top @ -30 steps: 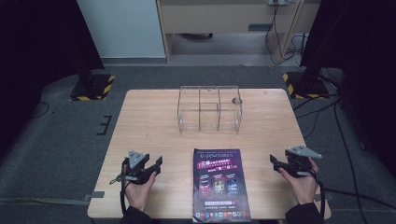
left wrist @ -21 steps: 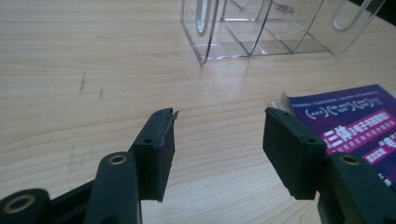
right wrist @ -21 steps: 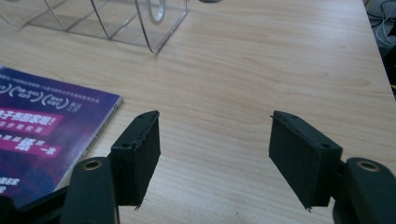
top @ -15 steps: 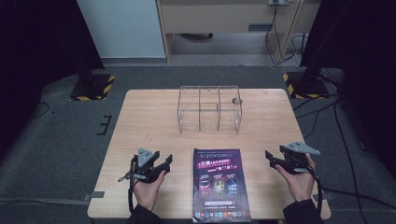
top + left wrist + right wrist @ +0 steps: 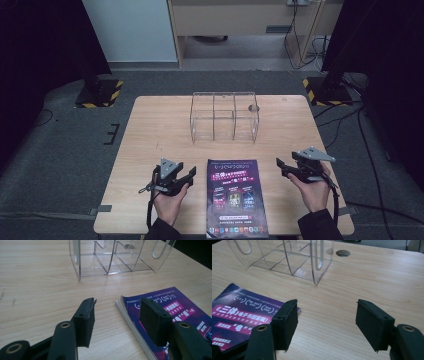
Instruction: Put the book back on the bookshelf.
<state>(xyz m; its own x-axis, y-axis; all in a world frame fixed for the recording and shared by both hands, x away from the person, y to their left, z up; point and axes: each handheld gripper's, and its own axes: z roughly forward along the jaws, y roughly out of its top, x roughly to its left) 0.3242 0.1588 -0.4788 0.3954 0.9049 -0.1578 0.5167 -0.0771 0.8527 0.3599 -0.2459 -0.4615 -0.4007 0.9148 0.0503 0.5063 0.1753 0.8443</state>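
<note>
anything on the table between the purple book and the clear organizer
No, bare wood lies between the purple book and the clear organizer; the high view shows that stretch plainly.

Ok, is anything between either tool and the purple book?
Nothing visible. Bare table separates the left tool and the right tool from the purple book; both are open and empty. The clear organizer sits farther back.

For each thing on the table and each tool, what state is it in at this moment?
Book: closed, lying flat, cover up, not touched.
Clear box: upright, its compartments empty.
Left tool: open, nothing between its jaws, left of the book.
Right tool: open, nothing between its jaws, right of the book.
</note>
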